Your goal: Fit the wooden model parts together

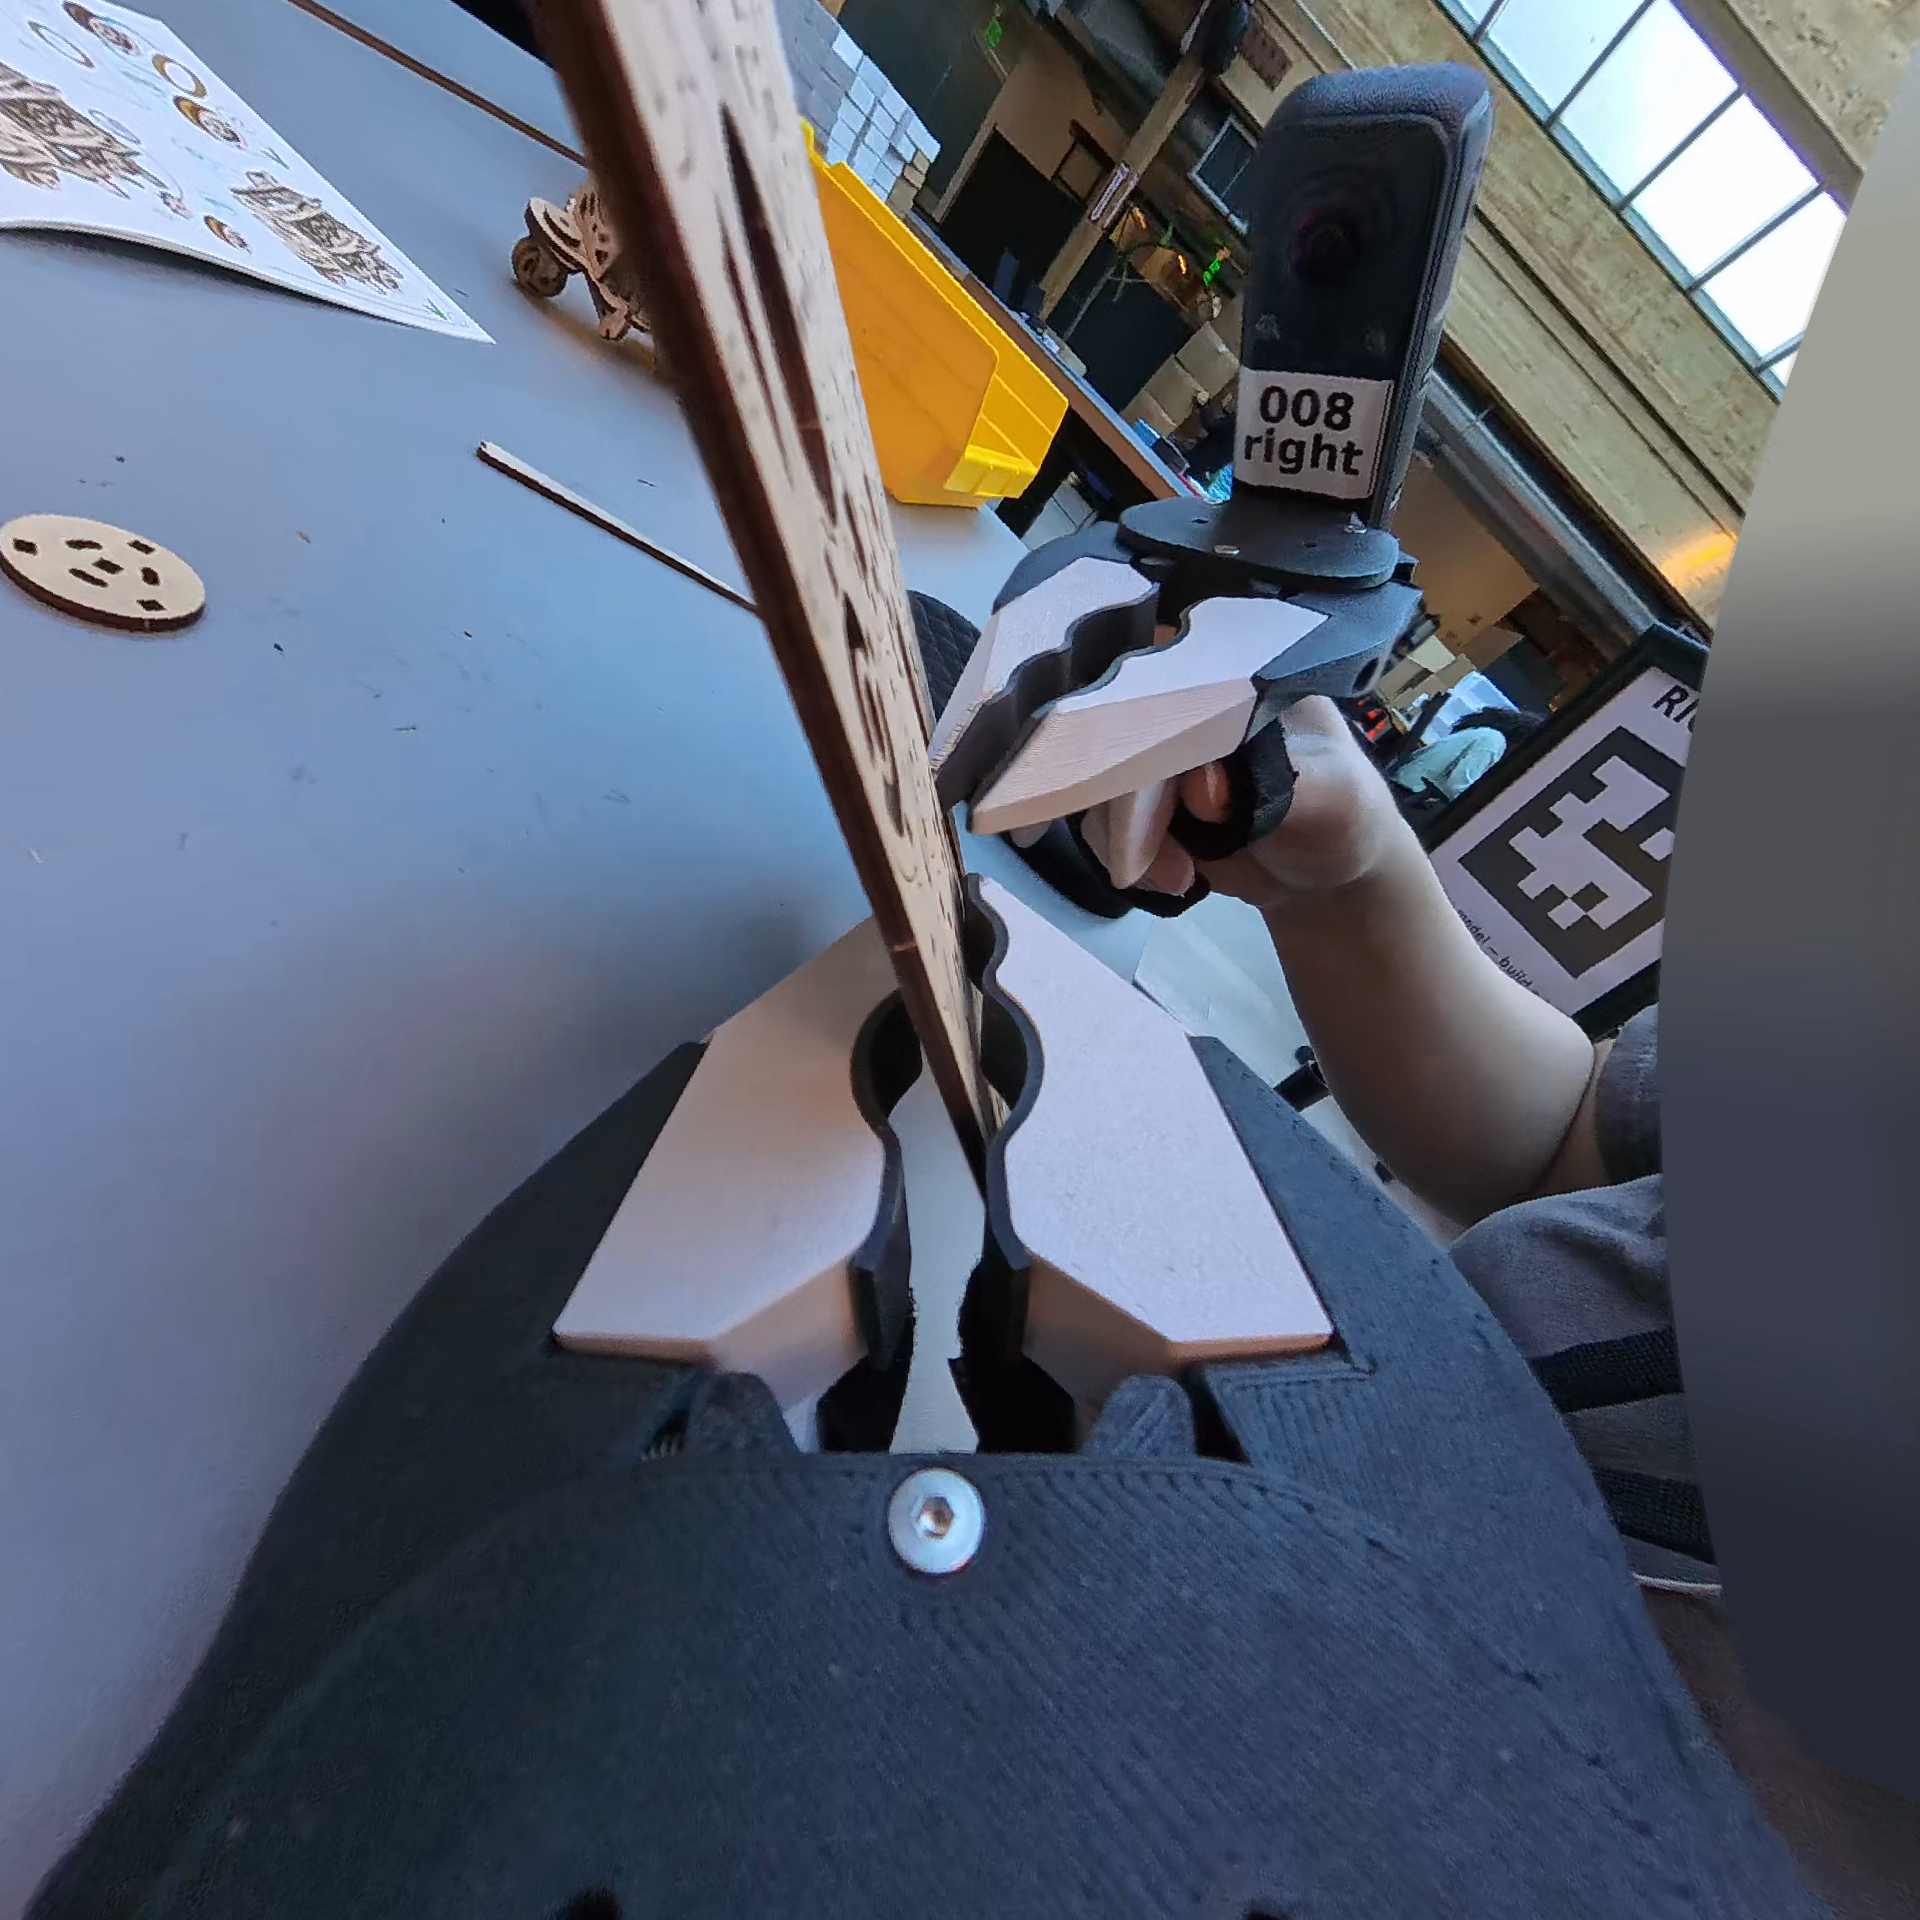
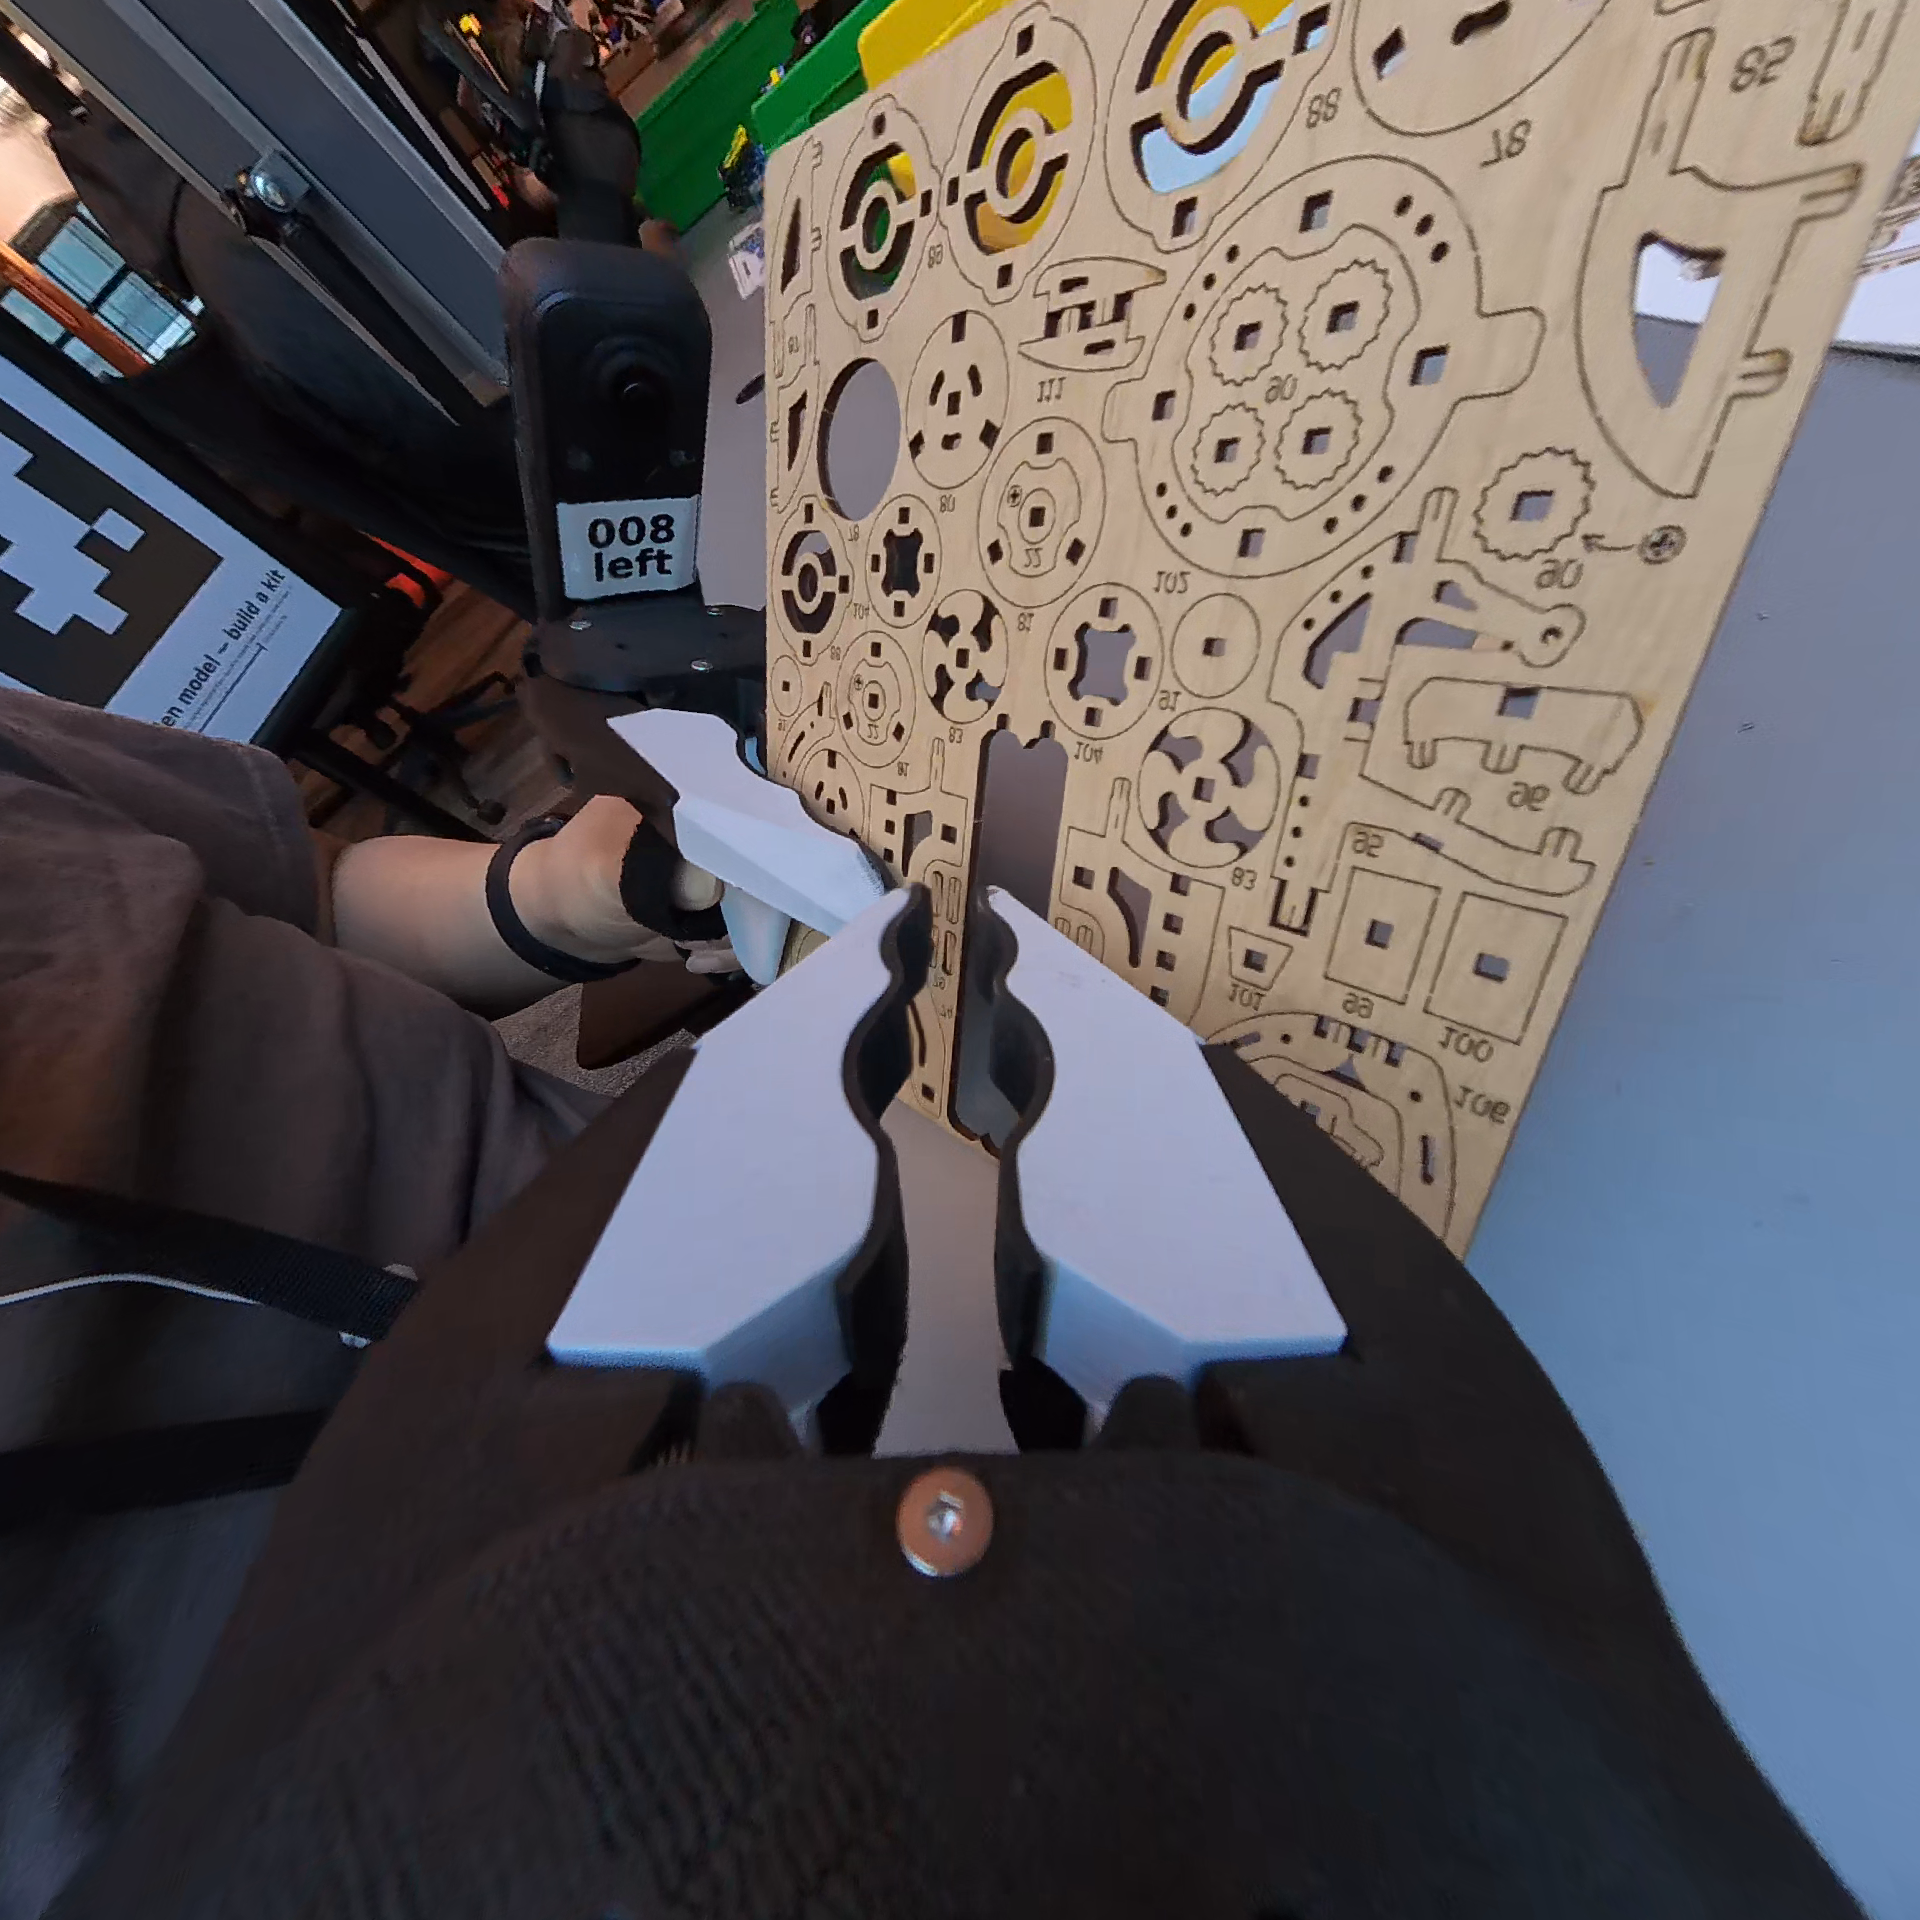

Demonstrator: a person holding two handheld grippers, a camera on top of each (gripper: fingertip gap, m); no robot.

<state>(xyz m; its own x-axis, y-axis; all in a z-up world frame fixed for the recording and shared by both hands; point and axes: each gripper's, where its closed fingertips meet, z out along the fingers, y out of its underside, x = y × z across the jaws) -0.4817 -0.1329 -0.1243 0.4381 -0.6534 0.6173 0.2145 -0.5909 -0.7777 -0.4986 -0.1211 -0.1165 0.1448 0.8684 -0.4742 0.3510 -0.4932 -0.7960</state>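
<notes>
A laser-cut plywood parts sheet [image 1: 790,416] stands upright on the grey table [image 1: 364,831]. It is edge-on in the left wrist view and face-on in the right wrist view [image 2: 1247,520]. My left gripper [image 1: 935,914] is shut on its near lower edge. My right gripper [image 2: 956,899] is open by a narrow gap and empty. Its tips are against the sheet's face at a long empty slot [image 2: 1023,831]. It also shows in the left wrist view [image 1: 961,790]. The left gripper shows in the right wrist view [image 2: 821,904]. A round wooden disc [image 1: 101,574] and a thin wooden strip [image 1: 613,525] lie on the table.
A partly built wooden model [image 1: 577,249] and a printed instruction sheet [image 1: 208,177] lie farther back on the table. A yellow bin [image 1: 925,353] stands behind the parts sheet. A black-and-white marker board [image 1: 1579,831] stands off the table's edge, near the person's arm [image 1: 1403,997]. Left and right tips are no more than a few centimetres apart. The round wooden disc [image 1: 101,574] is about equally far from each gripper, around 15 cm.
</notes>
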